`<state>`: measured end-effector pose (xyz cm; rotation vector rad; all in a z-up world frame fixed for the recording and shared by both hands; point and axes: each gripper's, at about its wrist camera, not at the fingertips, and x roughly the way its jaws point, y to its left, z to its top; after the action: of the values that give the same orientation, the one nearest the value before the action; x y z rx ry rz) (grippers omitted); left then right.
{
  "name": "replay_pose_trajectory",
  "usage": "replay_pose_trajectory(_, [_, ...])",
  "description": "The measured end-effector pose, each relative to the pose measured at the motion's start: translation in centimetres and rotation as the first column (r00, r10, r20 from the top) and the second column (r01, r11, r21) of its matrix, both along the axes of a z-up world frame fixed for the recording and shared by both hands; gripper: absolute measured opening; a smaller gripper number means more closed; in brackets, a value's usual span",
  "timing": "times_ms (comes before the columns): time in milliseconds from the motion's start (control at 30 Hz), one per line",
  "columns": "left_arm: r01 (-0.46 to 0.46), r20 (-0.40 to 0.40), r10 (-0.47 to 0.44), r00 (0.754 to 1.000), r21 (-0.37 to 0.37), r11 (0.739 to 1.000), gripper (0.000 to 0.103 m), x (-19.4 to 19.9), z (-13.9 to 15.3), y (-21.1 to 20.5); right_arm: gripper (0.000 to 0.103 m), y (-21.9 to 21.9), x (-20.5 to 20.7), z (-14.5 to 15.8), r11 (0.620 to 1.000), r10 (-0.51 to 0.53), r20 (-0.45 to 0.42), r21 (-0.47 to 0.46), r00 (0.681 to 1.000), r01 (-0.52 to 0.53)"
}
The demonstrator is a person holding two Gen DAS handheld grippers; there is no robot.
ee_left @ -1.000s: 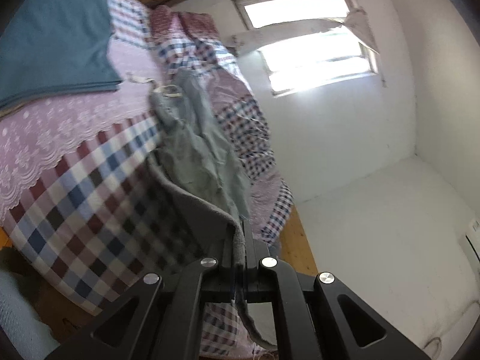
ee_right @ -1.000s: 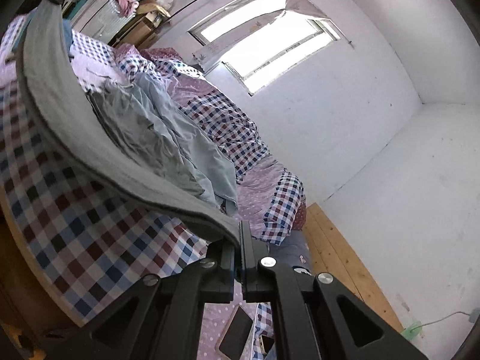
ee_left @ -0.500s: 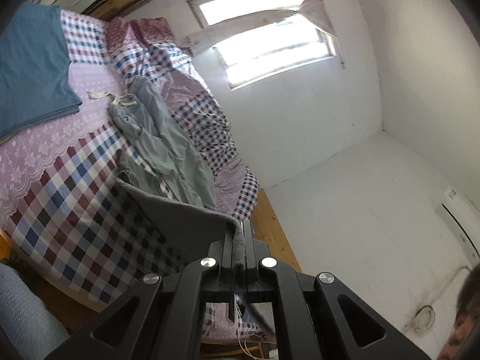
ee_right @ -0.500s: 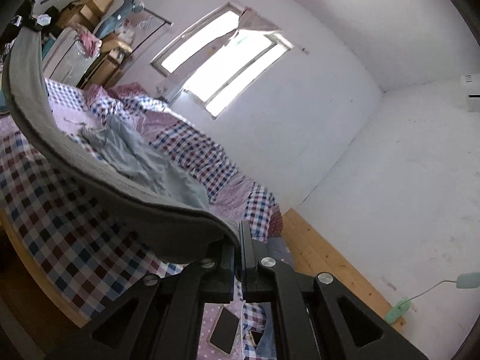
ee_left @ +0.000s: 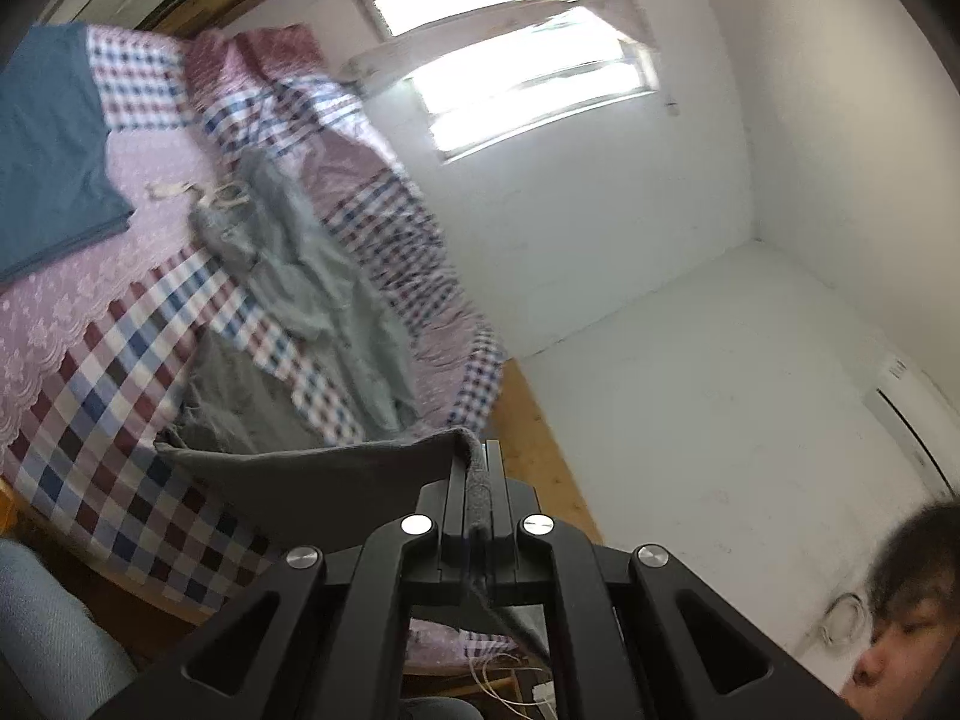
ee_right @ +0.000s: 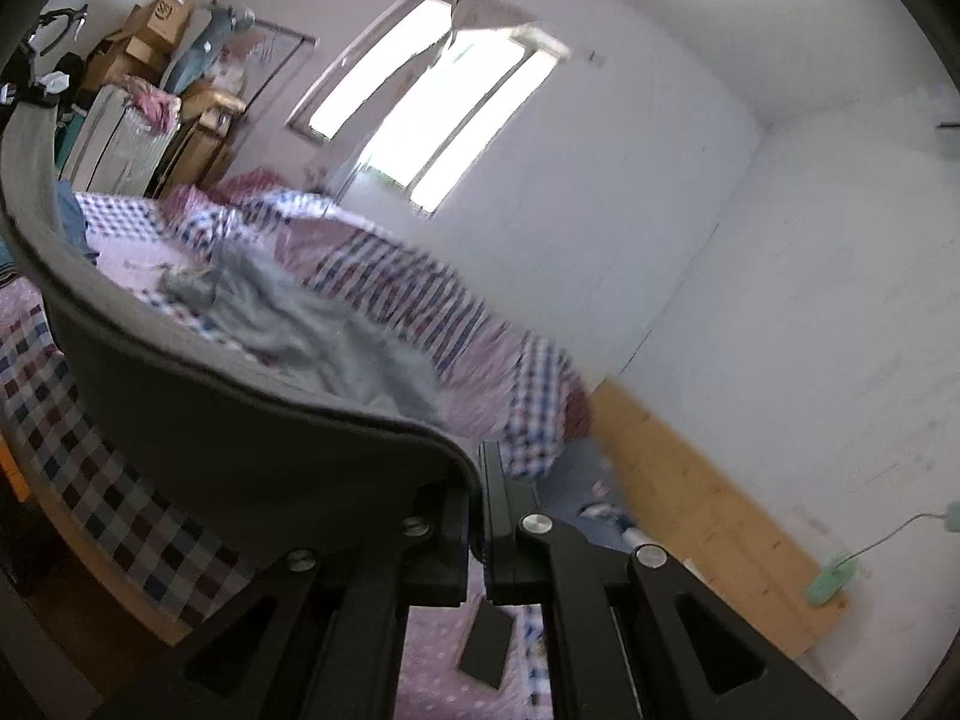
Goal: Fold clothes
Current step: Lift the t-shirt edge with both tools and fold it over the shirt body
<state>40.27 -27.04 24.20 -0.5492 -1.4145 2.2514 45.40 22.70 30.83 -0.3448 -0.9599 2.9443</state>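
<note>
Looking along the left hand-held gripper [ee_left: 477, 468], its two fingers are pressed together on the hem of a dark grey cloth [ee_left: 336, 480], which spreads away to the left from the fingertips and hangs over the checked bed [ee_left: 120, 396] below; a strip of the same cloth trails down between the fingers toward the camera. Farther along the bed lies a crumpled pale grey garment [ee_left: 336, 294], well apart from the gripper, and a folded blue garment [ee_left: 48, 150] rests at the upper left. A window [ee_left: 516, 48] glares on the white wall, and part of a person's head shows at the lower right corner. In the right view, the right hand-held gripper [ee_right: 480, 474] is likewise clamped on the dark grey cloth [ee_right: 240, 420], whose edge sweeps up and left from the fingertips in a long arc across the frame. Behind that arc the pale grey garment [ee_right: 324, 330] lies on the bed [ee_right: 120, 516], blurred. A dark flat object [ee_right: 486, 648] lies below the gripper, and boxes [ee_right: 156, 24] are stacked at the far left.
</note>
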Motion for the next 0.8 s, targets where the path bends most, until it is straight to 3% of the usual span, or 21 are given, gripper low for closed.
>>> replay_pose_trajectory(167, [-0.008,0.099,0.004,0.995,0.034,0.999,0.001,-4.6,-1.7,0.0,0.001,0.5,-5.2,-0.1,0.999,0.001,0.119,-0.044,0.993,0.004])
replay_pose_trajectory(500, [-0.031,0.224,0.037,0.974,-0.029,0.999,0.001,-16.0,-3.9,0.2,0.001,0.1,-19.2,-2.1,0.998,0.018,0.277,-0.067,0.961,0.000])
replay_pose_trajectory(733, [-0.046,0.324,0.070,0.943,-0.082,0.996,0.001,-25.6,-8.0,0.1,0.001,-0.2,-31.2,-8.5,0.998,0.005,0.442,-0.052,0.897,0.020])
replay_pose_trajectory(800, [-0.044,0.372,0.083,0.925,-0.112,0.993,0.001,-29.0,-9.7,0.2,0.001,-0.4,-34.5,-11.0,0.999,-0.006,0.492,-0.032,0.871,0.025])
